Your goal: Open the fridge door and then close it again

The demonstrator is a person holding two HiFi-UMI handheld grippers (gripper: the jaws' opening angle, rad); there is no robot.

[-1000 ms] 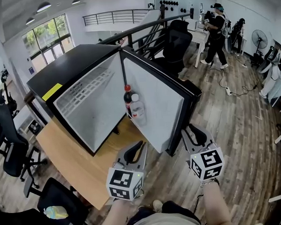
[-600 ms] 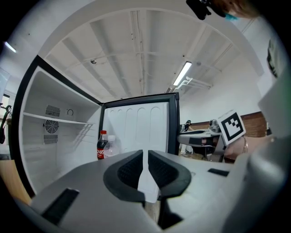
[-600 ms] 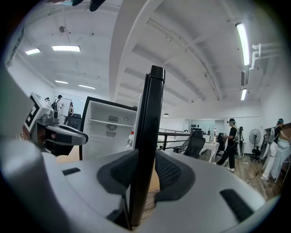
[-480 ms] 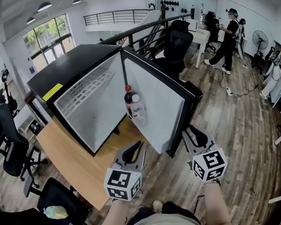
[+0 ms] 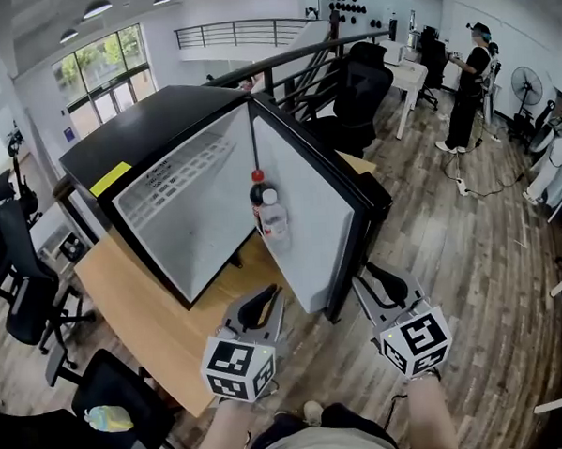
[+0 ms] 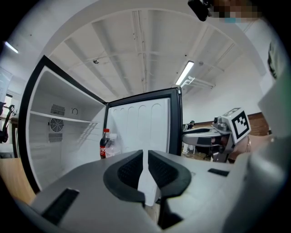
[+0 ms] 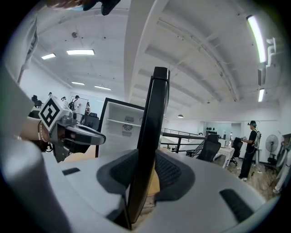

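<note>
A black mini fridge [image 5: 154, 132] stands on the light wooden desk [image 5: 140, 315], its white-lined door [image 5: 304, 218] swung past the desk's near edge, a black office chair [image 5: 359, 93] behind it. The right gripper [image 5: 370, 276] clamps the door's free edge; the left gripper [image 5: 271, 292], nearly closed and empty, hovers over that same desk edge

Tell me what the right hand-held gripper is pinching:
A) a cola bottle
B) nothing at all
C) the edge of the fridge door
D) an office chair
C: the right gripper view shows the right hand-held gripper with its jaws closed on the black edge of the open door.
</note>
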